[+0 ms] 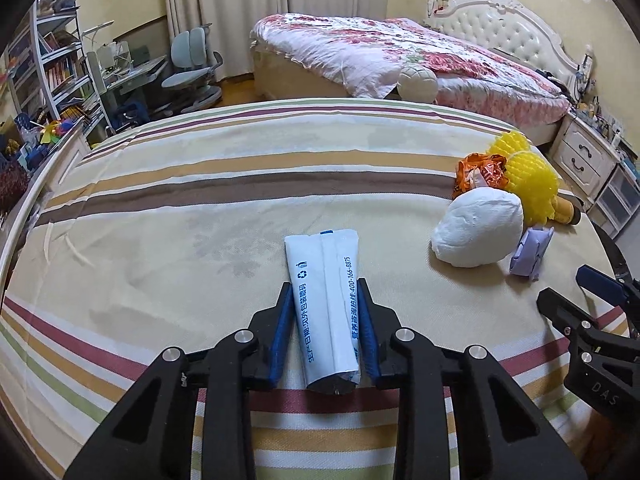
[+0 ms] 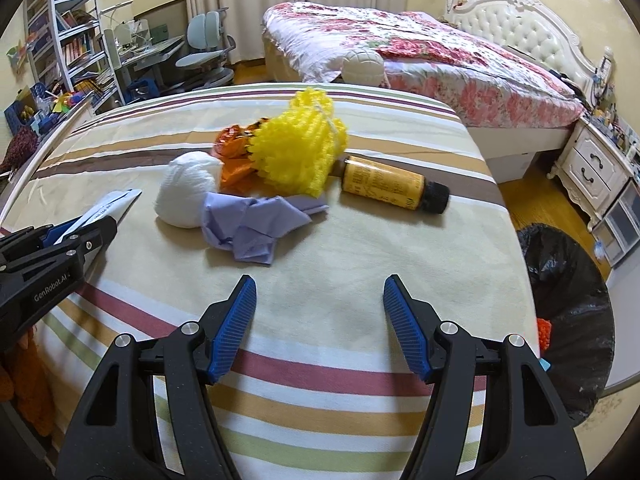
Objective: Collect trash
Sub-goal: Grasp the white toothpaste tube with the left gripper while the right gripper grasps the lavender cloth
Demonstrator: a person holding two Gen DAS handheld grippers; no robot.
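Observation:
A white printed packet [image 1: 320, 256] lies on the striped bed cover [image 1: 160, 240], and my left gripper [image 1: 324, 284] is shut on it, a blue pad pressing each long side. In the right wrist view the same packet [image 2: 116, 200] sticks out of the left gripper [image 2: 96, 228] at the left edge. My right gripper [image 2: 319, 280] stands open over bare cover with nothing between its fingers. Beyond it lie a white crumpled ball [image 2: 188, 192], purple paper [image 2: 252, 228], an orange wrapper [image 2: 234, 156], a yellow foam net [image 2: 300, 148] and an amber bottle [image 2: 384, 184].
A bin lined with a black bag [image 2: 568, 312] stands on the floor off the bed's right edge, with something orange [image 2: 544, 332] inside. A second bed [image 2: 420, 52], a white nightstand [image 2: 592, 168] and a desk with a chair [image 2: 208, 60] lie beyond.

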